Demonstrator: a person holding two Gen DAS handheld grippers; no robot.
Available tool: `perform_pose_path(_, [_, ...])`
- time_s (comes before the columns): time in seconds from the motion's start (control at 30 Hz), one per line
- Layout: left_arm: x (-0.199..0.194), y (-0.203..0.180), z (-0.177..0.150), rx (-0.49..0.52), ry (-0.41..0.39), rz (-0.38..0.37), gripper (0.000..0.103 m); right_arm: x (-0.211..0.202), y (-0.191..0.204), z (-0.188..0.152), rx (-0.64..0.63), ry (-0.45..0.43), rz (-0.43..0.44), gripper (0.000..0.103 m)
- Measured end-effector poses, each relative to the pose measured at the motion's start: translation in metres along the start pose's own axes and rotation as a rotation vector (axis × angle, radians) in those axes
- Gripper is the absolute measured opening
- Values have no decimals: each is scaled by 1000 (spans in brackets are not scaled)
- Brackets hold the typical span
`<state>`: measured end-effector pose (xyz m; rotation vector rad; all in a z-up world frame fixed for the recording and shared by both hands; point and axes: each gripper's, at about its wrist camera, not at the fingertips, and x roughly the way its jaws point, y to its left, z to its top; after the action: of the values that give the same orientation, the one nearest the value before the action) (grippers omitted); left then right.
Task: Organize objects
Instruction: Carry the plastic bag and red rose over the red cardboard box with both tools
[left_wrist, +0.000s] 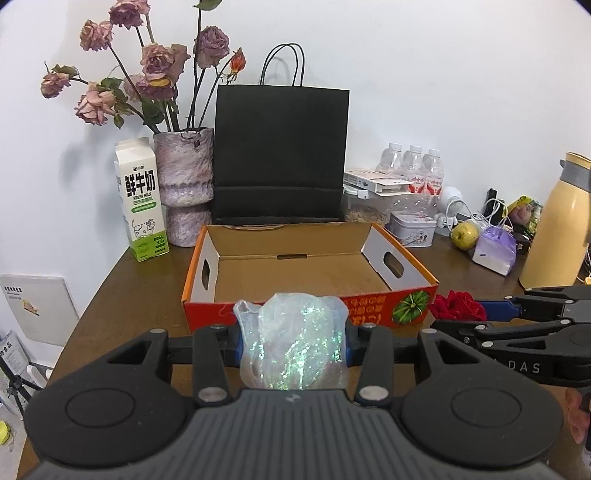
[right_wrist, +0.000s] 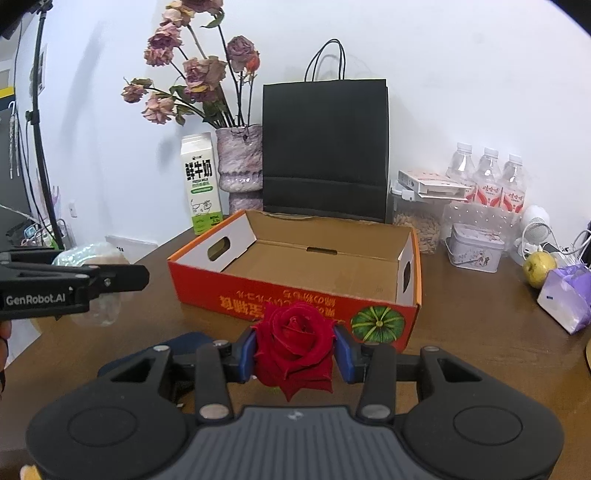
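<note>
While both loads are held short of the box, the left gripper (left_wrist: 293, 341) is seen clamped on a crumpled, iridescent clear plastic wrapper (left_wrist: 295, 343), and the right gripper (right_wrist: 295, 350) is closed around a single red rose head (right_wrist: 295, 343). Just beyond both sets of blue pads, one shallow orange cardboard box (right_wrist: 295, 295) printed with a green pumpkin is shown open and empty on the brown wooden table (right_wrist: 480, 350). The carrying step appears to be in hand; each item would next need to be lifted over the near wall of the box and released inside.

Behind the box, one black paper carrier bag (left_wrist: 280, 155), one white-and-green milk carton (left_wrist: 142, 206) and one mottled purple vase (left_wrist: 184, 177) of dried pink roses are lined along the wall. To the right, three clear water bottles (right_wrist: 487, 177), one small white tin (right_wrist: 474, 249), one yellow-green fruit (right_wrist: 539, 267) and one tall yellow flask (left_wrist: 557, 225) are counted.
</note>
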<state>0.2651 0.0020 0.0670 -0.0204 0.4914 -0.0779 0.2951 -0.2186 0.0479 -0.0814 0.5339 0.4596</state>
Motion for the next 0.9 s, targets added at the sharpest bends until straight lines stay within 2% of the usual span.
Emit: perform_pose_path(0.9, [114,14,58,1,61,6,44,102,-35,56,1,52,-53,42])
